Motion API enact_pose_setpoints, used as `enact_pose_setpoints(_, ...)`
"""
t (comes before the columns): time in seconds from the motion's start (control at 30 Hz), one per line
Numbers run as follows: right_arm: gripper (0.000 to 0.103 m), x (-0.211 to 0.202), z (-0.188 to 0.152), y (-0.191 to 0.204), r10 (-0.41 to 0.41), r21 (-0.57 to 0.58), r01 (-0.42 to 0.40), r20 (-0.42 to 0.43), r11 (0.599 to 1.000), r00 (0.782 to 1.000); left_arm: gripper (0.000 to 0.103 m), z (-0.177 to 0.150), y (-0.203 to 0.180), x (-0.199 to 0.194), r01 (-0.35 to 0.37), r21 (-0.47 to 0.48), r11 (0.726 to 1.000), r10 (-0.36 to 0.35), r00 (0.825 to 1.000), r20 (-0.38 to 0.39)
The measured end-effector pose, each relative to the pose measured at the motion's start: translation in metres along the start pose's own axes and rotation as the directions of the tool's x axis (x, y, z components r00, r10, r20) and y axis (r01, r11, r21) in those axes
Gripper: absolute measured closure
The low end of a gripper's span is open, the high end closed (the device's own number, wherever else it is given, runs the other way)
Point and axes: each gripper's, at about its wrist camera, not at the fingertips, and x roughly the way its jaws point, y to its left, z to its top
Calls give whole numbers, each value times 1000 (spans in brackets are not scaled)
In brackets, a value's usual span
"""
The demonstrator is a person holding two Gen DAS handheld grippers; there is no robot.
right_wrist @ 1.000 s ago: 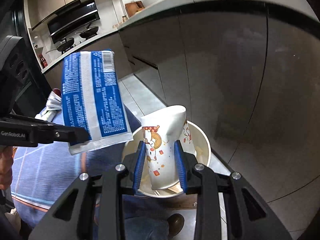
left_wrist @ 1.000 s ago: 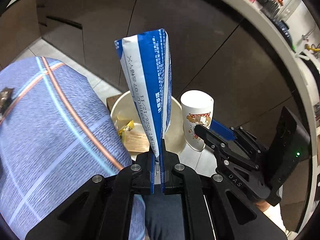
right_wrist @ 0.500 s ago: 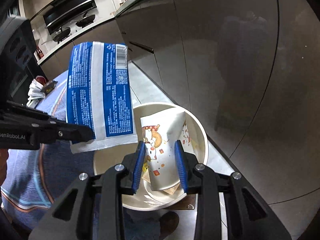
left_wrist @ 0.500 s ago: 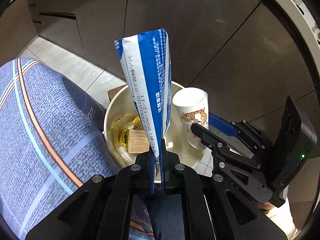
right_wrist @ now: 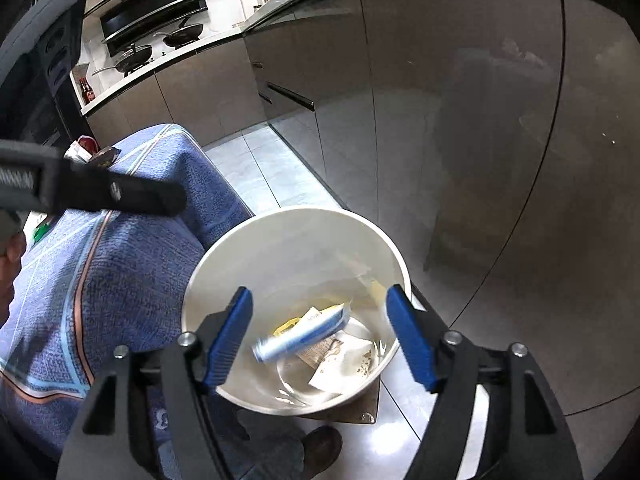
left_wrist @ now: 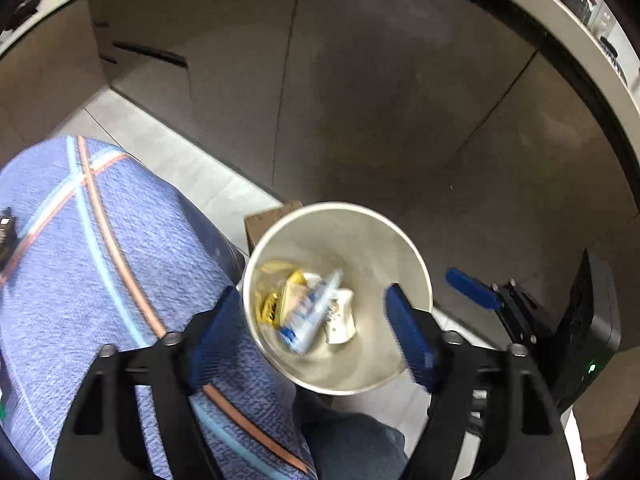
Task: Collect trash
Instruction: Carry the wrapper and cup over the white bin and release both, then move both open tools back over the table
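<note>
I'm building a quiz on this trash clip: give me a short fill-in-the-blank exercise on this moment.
1. The blue-and-white packet lies inside the white ____.
2. The jaws of the left gripper stand ____.
3. The right gripper holds ____.
4. The printed paper cup lies in the bin beside the ____.

Missing words: bin; open; nothing; packet

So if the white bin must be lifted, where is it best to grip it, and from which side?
Probably the white bin by its rim, from above. The top is open and round, and the wall looks thin enough to pinch, one finger inside and one outside. Choose the cabinet side: the blue cloth crowds the other.
</note>
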Motion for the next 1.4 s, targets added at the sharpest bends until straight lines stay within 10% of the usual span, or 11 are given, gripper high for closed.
enact_pose_setpoints(0.17, 3, -16, 0, 4, 5, -16, -4, 35, 1000, 999, 9, -4, 5, -26, -29, -36, 999, 32, 996, 84)
enact_pose_setpoints(0.63, 3, -72, 25, 49, 64, -73, -57, 99, 996, 993, 8, -53, 51, -141, -93, -216, 972, 141, 966, 217)
enact_pose_setpoints(1.1, 3, -104, 45, 172, 241, -252, -215, 77, 944, 968, 8, -174, 160, -238, -209, -460, 863, 345, 908, 236)
enact_pose_setpoints(1.4, 3, -97, 53, 239, 294, -313, -273, 22, 910, 956, 14, -191, 229, -251, -168, -519, 838, 342, 903, 259)
